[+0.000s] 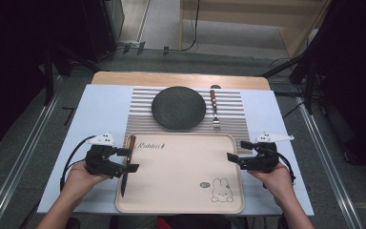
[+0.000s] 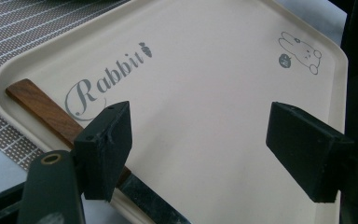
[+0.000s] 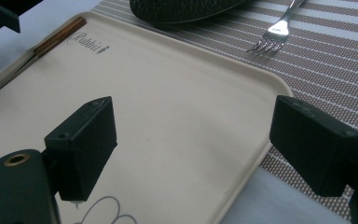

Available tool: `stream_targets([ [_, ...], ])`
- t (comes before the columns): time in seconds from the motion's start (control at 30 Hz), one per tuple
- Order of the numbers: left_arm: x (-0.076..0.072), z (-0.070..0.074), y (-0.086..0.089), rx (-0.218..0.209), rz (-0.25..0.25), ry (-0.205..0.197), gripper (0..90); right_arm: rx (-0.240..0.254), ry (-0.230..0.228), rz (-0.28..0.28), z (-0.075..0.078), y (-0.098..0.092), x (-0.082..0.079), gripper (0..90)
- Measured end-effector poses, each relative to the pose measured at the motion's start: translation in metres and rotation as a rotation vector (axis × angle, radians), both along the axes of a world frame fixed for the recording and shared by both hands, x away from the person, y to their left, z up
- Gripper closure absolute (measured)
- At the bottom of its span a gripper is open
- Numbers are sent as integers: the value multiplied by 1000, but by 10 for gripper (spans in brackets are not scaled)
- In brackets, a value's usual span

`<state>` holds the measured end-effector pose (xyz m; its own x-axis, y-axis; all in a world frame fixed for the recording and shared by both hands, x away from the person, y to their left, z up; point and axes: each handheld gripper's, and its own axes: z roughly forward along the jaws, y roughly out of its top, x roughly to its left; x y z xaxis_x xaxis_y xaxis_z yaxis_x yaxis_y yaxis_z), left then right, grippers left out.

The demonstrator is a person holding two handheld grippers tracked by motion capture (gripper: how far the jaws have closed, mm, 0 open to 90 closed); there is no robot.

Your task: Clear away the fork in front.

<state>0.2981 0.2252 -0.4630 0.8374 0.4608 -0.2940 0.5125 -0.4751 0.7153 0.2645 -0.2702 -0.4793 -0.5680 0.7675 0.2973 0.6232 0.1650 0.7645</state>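
Note:
A beige tray [image 1: 181,167] printed "Rabbit" lies at the table's near middle. Along its left rim rests a knife [image 1: 129,145] with a brown wooden handle and a dark blade. My left gripper [image 1: 127,160] hovers over the knife, jaws wide apart. In the left gripper view the knife [image 2: 42,109] runs under one jaw of my left gripper [image 2: 198,144], and no pad presses on it. My right gripper [image 1: 238,150] stands open at the tray's right edge. In the right gripper view my right gripper [image 3: 193,144] straddles the rim of the tray [image 3: 144,93], holding nothing.
A black round plate [image 1: 178,107] and a wooden-handled fork [image 1: 214,109] lie on a striped placemat [image 1: 140,105] beyond the tray. A pale blue cover [image 1: 100,109] spans the table. Dark stands and cables flank both sides.

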Motion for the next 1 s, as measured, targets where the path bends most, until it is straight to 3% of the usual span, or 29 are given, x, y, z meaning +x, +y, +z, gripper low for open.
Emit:
stream_targets([
  [0.57, 1, -3, 3, 24, 1, 18, 220, -2, 8, -23, 5, 0, 29, 138],
  [0.83, 3, -1, 7, -12, 4, 25, 220, -12, 8, -37, 8, 0, 42, 138],
  [1.0, 2, -2, 7, -3, 1, 18, 220, -20, 10, -42, 9, 0, 51, 138],
])
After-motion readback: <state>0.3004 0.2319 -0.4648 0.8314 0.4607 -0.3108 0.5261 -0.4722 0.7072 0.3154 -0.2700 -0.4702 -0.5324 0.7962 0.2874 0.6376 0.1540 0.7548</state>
